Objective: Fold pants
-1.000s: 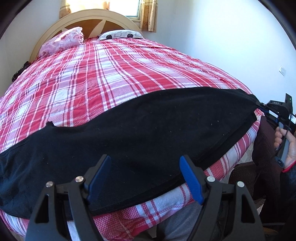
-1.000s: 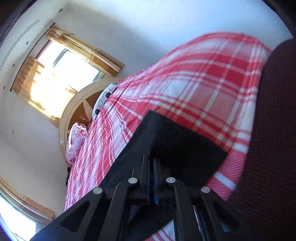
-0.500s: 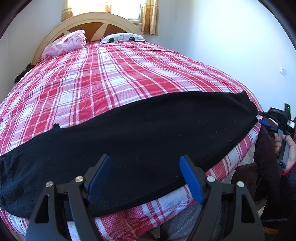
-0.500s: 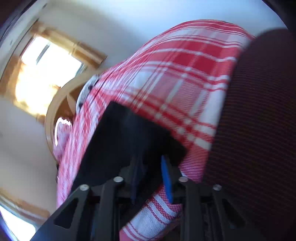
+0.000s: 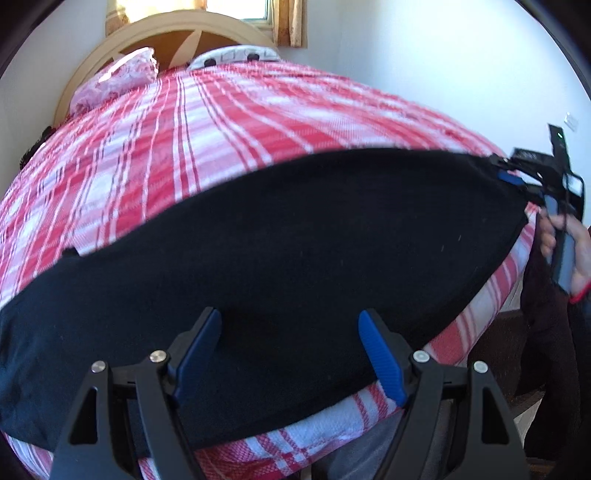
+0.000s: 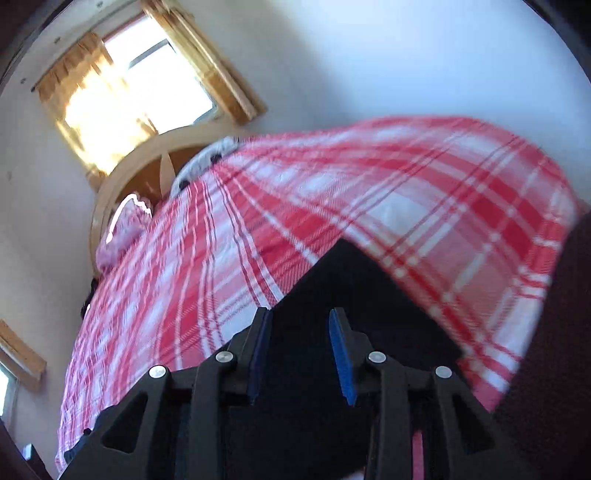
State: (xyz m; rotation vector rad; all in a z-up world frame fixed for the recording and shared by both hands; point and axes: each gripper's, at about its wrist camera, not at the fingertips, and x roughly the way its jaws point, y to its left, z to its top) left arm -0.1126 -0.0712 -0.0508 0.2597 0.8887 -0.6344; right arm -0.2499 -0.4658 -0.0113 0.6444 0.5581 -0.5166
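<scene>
Black pants point(image 5: 280, 243) lie flat in a long band across the near edge of a bed with a red and white plaid cover point(image 5: 207, 125). My left gripper point(image 5: 290, 325) is open and empty, just above the near middle of the pants. My right gripper point(image 6: 301, 317) is open, its blue pads apart over the right end of the pants point(image 6: 354, 288). It also shows in the left wrist view point(image 5: 509, 177), at the pants' right corner, held by a hand.
A wooden headboard point(image 5: 177, 33), a pink pillow point(image 5: 118, 77) and a white pillow point(image 5: 232, 57) are at the far end of the bed. A white wall point(image 5: 443, 55) runs along the right. A window with curtains point(image 6: 125, 92) is behind the headboard.
My right gripper was shut on the pants' right end a second ago; it has opened and let go. The left gripper has dropped closer to the pants and stayed open.
</scene>
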